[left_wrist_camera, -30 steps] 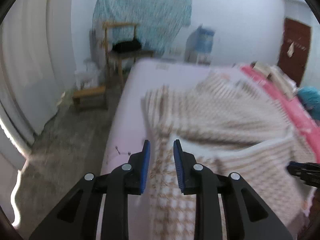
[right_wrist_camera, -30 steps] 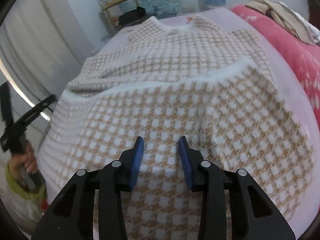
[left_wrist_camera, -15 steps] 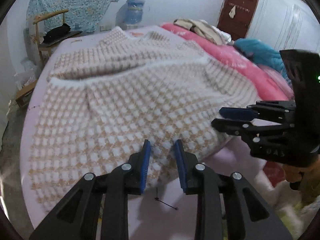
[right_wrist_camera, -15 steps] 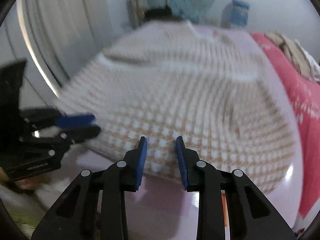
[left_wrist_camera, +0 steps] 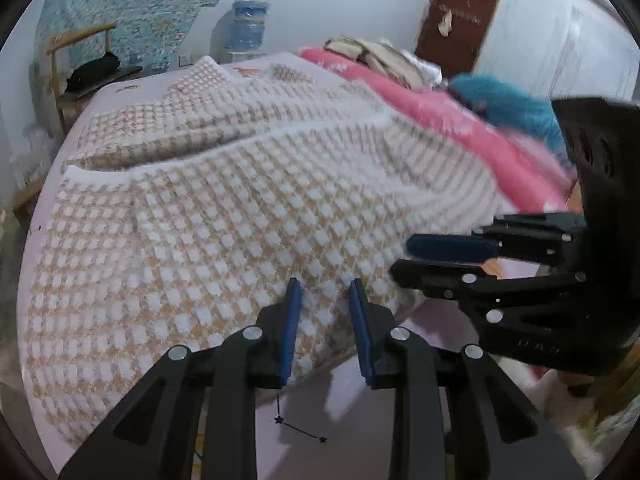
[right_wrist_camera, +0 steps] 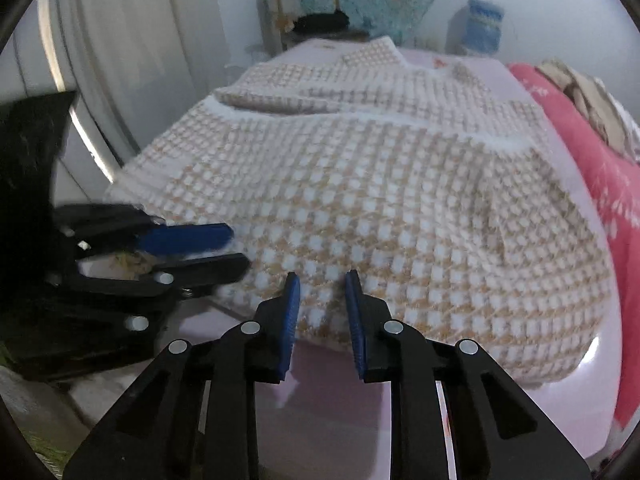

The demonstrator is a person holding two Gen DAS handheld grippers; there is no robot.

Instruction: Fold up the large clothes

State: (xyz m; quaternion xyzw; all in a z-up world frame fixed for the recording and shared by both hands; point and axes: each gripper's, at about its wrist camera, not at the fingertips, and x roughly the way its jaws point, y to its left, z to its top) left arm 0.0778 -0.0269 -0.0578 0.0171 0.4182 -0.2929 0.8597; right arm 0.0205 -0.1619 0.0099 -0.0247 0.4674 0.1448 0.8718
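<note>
A large beige-and-white checked knit garment (left_wrist_camera: 224, 208) lies spread on the lilac bed, folded over once with a white hem band across the far part; it also shows in the right wrist view (right_wrist_camera: 400, 200). My left gripper (left_wrist_camera: 323, 292) is open, empty, at the garment's near edge. My right gripper (right_wrist_camera: 322, 284) is open and empty at the same near edge. Each gripper shows sideways in the other's view: the right one (left_wrist_camera: 404, 256) on the right, the left one (right_wrist_camera: 240, 248) on the left.
The lilac bed sheet (left_wrist_camera: 344, 412) shows bare in front of the garment. A pink quilt (left_wrist_camera: 432, 112) with piled clothes and a teal blanket lies along the right side. A wooden chair (left_wrist_camera: 80, 72) and a water bottle (left_wrist_camera: 248, 28) stand beyond the bed.
Both grippers have swung round to the garment's near edge and come close together. The left one left the bed's left side. Both stay open and empty.
</note>
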